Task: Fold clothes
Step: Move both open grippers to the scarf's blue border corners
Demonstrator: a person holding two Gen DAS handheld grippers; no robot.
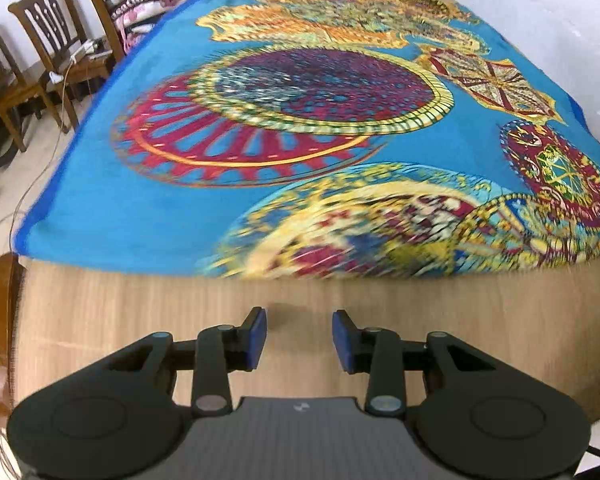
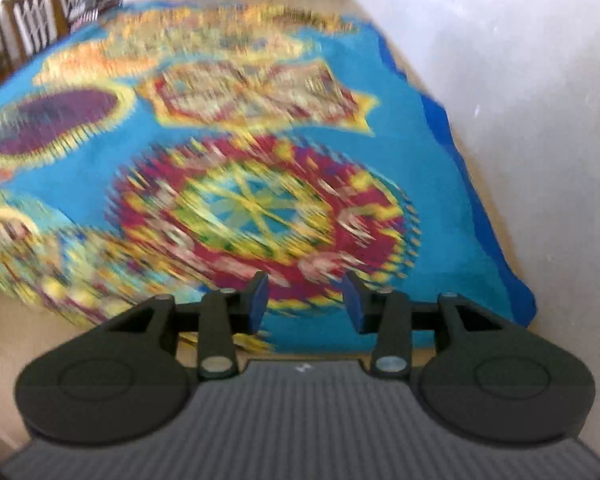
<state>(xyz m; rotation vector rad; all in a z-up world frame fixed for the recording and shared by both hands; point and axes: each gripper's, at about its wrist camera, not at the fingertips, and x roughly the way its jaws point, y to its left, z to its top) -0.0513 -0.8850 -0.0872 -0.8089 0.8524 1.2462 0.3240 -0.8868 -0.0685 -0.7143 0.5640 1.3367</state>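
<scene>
A cloth (image 1: 148, 208) lies spread on the table (image 1: 140, 312), chairs (image 1: 56, 40) along its left side.

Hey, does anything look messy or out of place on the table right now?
Mostly fine: the cloth lies flat on the table. Its right edge is wavy and rumpled near the wall.
</scene>
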